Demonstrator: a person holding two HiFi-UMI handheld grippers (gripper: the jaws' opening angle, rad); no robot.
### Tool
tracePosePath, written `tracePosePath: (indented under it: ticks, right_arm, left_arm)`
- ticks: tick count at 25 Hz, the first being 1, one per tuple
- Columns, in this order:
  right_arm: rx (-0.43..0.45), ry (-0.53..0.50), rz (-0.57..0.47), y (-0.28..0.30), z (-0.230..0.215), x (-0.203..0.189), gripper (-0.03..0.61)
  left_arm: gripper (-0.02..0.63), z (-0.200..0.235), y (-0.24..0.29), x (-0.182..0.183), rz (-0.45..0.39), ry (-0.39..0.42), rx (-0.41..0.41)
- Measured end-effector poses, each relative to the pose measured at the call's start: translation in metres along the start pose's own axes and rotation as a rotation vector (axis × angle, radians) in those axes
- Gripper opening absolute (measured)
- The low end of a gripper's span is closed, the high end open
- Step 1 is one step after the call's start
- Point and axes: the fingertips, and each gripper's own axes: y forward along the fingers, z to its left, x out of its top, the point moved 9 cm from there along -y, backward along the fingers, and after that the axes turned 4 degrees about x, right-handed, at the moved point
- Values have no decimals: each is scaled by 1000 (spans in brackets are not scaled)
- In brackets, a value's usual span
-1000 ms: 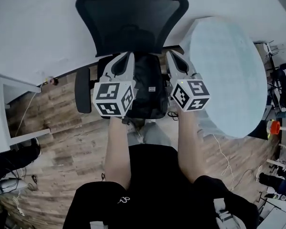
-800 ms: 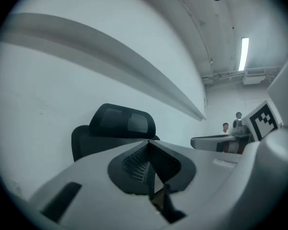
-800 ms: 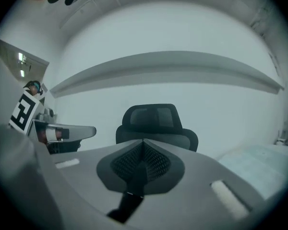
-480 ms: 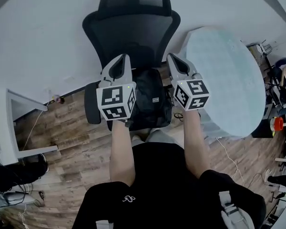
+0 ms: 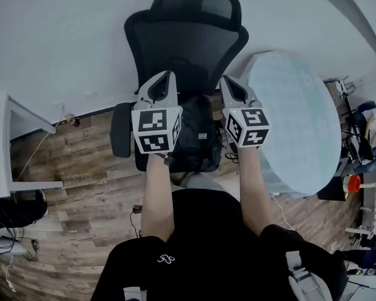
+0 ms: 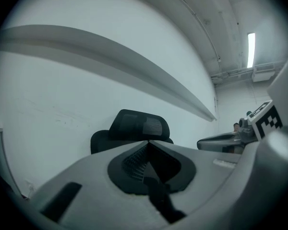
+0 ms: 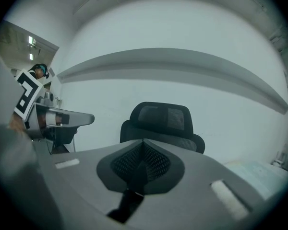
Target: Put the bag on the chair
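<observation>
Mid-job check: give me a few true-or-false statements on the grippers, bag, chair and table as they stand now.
1. The left gripper is shut on a bag strap. True.
2. The right gripper is open and empty. False: it is shut on a second strap.
3. The chair is white. False: it is black.
4. The bag sits between the two grippers. True.
5. The round table is on the left gripper's side. False: it is on the right gripper's side.
</observation>
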Motion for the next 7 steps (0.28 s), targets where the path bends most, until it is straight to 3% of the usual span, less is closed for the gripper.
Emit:
tracePosePath:
  ticks: [7]
  right_arm:
    - [33, -14, -1, 4, 6, 3, 12]
  left_arm:
    - [3, 12, -9, -4, 14, -5, 64]
